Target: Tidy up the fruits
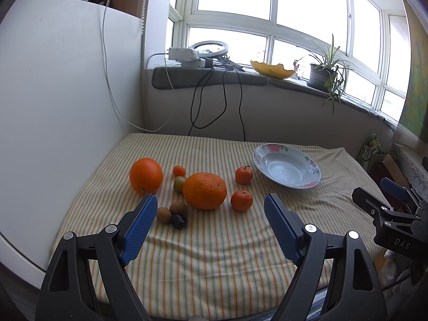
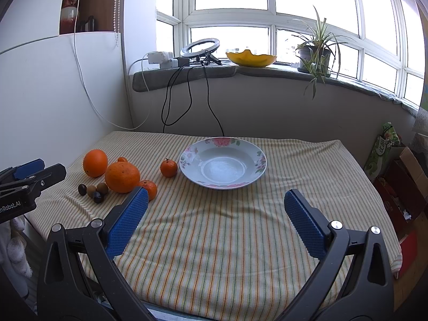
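A flowered plate lies empty on the striped cloth. Left of it are two big oranges, two mandarins, a small orange tomato, a greenish one, and several small brown and dark fruits. My left gripper is open and empty, just in front of the fruit cluster. My right gripper is open and empty, in front of the plate. Each gripper shows at the edge of the other's view.
The striped cloth covers the table. A white panel stands at the left. The windowsill behind holds a ring light, a yellow bowl, a potted plant and hanging cables. Boxes stand on the right.
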`<state>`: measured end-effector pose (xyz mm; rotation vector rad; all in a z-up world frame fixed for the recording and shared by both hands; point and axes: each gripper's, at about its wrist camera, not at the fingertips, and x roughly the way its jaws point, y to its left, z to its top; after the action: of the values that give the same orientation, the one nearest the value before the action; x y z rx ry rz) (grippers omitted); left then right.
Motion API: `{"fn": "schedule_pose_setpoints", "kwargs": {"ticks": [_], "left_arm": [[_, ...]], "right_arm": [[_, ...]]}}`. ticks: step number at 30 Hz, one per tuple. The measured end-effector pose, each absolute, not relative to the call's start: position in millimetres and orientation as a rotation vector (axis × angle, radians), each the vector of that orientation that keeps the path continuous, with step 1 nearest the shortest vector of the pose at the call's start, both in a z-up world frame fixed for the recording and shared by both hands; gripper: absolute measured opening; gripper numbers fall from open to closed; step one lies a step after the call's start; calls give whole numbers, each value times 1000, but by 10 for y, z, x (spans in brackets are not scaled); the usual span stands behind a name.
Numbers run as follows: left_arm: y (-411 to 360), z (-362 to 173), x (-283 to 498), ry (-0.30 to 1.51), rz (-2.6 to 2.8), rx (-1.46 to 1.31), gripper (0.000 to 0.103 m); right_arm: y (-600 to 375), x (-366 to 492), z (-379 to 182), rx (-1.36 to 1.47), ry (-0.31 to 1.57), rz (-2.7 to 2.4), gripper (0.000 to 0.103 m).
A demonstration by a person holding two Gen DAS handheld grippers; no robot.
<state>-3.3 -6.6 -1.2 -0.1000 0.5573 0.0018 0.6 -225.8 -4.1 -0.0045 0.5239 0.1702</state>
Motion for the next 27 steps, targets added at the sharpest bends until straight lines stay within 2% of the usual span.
{"fn": "schedule_pose_setpoints", "kwargs": {"ticks": [27], "left_arm": [[302,-269,138,621,-1,-176,81]], "right_arm": [[-2014,383,-113,2,602,363,103]]}}
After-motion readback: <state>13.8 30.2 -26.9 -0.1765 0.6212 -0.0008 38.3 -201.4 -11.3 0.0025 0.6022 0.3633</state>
